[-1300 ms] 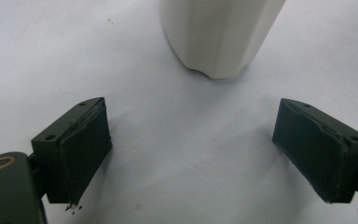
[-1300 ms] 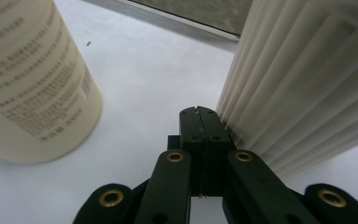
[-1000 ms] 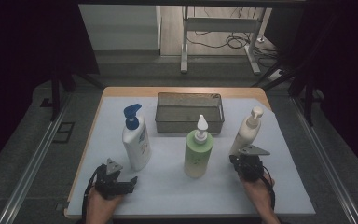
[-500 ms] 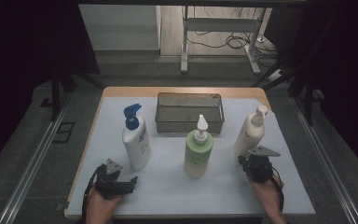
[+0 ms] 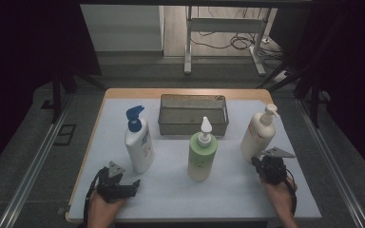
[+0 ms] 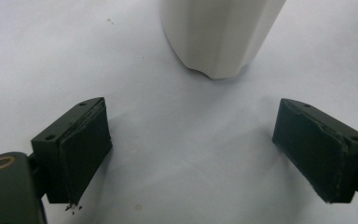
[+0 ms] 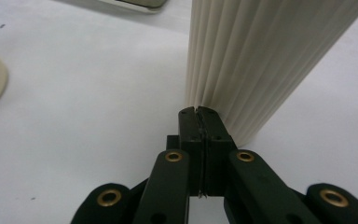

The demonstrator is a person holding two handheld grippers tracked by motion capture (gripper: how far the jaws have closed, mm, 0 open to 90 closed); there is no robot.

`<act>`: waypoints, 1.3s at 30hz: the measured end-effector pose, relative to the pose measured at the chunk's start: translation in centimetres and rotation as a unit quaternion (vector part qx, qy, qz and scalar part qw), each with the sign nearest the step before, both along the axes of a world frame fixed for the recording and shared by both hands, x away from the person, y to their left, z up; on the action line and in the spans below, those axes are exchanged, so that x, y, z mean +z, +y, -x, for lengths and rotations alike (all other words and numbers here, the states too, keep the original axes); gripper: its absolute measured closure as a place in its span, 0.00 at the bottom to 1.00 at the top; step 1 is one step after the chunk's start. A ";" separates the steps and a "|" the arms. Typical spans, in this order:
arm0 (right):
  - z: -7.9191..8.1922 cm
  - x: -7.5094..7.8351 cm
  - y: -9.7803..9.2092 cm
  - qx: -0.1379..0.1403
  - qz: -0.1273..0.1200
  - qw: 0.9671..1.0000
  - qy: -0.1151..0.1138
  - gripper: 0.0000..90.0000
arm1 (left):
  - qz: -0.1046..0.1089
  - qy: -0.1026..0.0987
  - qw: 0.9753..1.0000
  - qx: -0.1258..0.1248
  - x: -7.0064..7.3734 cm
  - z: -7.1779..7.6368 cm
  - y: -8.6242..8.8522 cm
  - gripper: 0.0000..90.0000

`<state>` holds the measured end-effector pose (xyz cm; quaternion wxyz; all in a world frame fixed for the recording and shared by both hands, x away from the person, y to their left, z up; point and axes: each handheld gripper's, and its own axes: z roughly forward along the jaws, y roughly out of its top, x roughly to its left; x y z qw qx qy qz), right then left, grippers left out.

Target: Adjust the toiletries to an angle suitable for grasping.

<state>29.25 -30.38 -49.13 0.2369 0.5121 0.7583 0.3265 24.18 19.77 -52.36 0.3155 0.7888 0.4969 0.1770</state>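
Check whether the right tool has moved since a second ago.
Yes. The right tool slid rightward, from left of the cream pump bottle to just below its base.

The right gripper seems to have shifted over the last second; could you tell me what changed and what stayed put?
The right gripper, jaws shut and empty, slid toward the table's right edge and a little nearer the person, ending by the base of the cream ribbed pump bottle. Unchanged: the left gripper rests open near the white bottle with the blue pump; the green bottle and wire mesh basket stand as before.
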 end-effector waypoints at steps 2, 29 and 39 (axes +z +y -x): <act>-0.2 0.0 -0.4 -0.005 0.001 1.000 -0.002 0.98 | 0.000 0.000 1.000 0.000 0.0 0.0 0.0 0.12; -0.1 0.8 -2.3 0.001 -0.027 1.000 0.001 0.63 | 0.000 0.000 1.000 0.000 0.0 0.0 0.0 0.12; 0.5 2.2 -2.6 0.011 -0.020 1.000 -0.007 0.39 | 0.000 0.000 1.000 0.000 0.0 0.0 0.0 0.12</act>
